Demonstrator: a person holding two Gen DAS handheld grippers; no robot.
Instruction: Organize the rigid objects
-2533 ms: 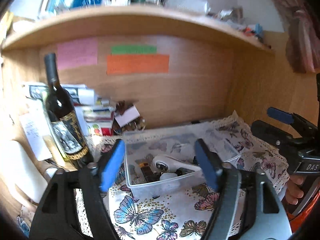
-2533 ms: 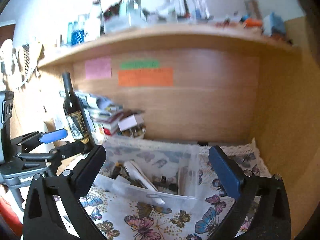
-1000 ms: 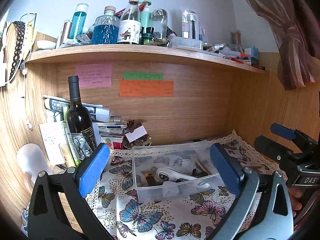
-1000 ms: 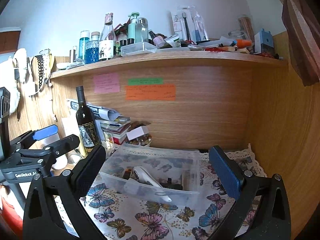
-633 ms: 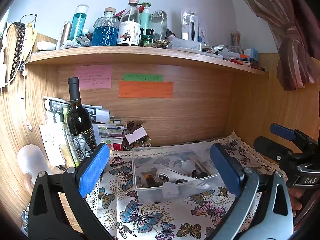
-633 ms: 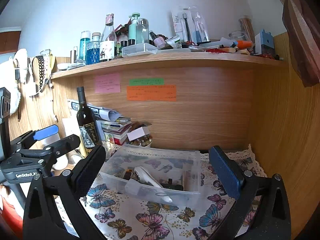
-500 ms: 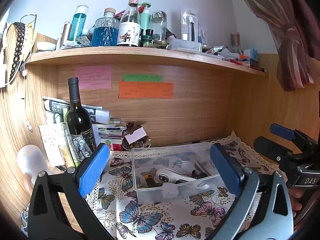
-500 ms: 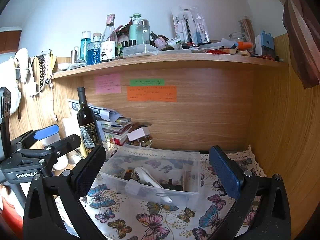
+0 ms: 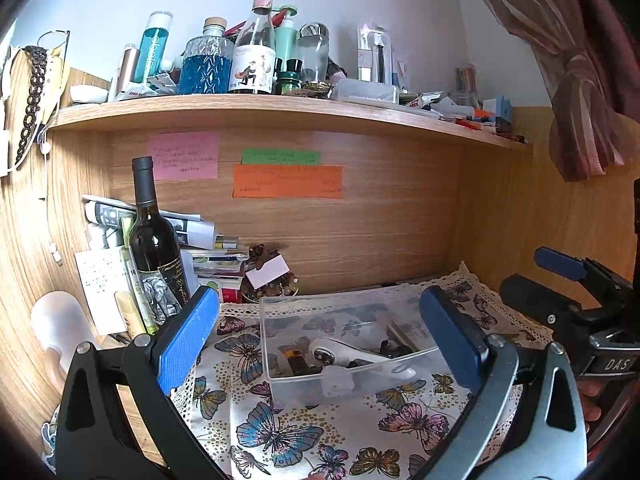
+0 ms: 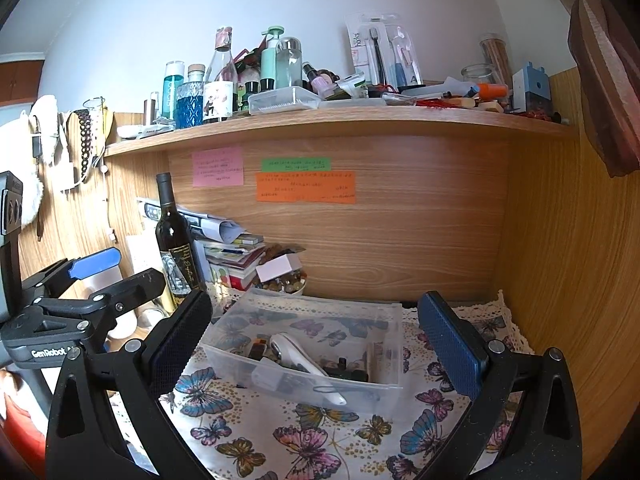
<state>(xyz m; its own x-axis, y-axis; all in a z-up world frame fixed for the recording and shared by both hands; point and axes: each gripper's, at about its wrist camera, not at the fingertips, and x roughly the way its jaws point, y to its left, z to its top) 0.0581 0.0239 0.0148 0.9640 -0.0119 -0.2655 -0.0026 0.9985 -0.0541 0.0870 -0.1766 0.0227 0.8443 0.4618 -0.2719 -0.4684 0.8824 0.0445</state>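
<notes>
Left tongs (image 9: 320, 336): spread wide, holding nothing, raised above the butterfly cloth (image 9: 280, 436) in front of the bin.
Right tongs (image 10: 316, 336): also spread wide and empty, hovering before the same bin.
Clear plastic bin (image 10: 320, 384): sat on the cloth-covered bench, between the two pairs of tongs in both views.
Bin contents: a white handled tool (image 10: 304, 360) lay slanted across small dark items; what those were could not be made out, perhaps small bottles.
Wine bottle (image 9: 154, 240): stood upright to the left of the bin, against a stack of papers (image 9: 208, 252).
Shelf (image 10: 340, 120): ran above, crowded with bottles and jars.
Sticky notes (image 10: 306, 186): pink, green and orange, on the wooden back panel.
</notes>
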